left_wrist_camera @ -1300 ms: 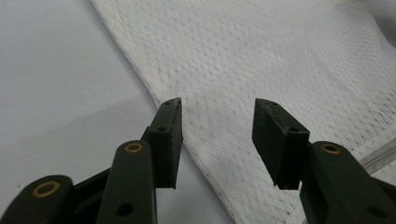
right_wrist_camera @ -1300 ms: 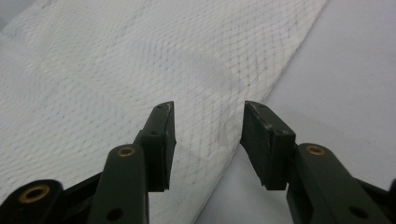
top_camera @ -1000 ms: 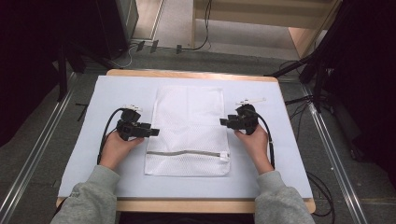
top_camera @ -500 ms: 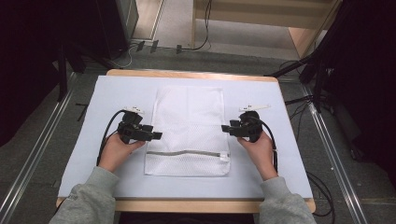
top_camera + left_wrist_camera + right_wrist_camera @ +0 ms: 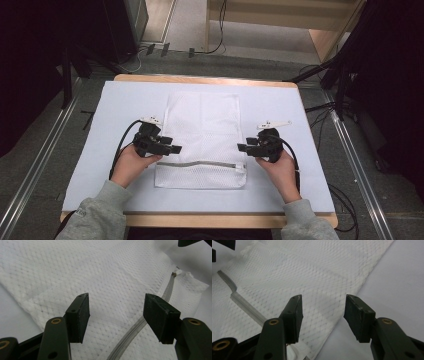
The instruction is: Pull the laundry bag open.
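Mesh bag (image 5: 202, 137) lies lengthwise, zipper (image 5: 200, 164) nearest person.

Bare sheet (image 5: 125, 100) flanks mesh bag (image 5: 202, 130); nothing upright.

Matt white mesh-cloth bag (image 5: 202, 137)
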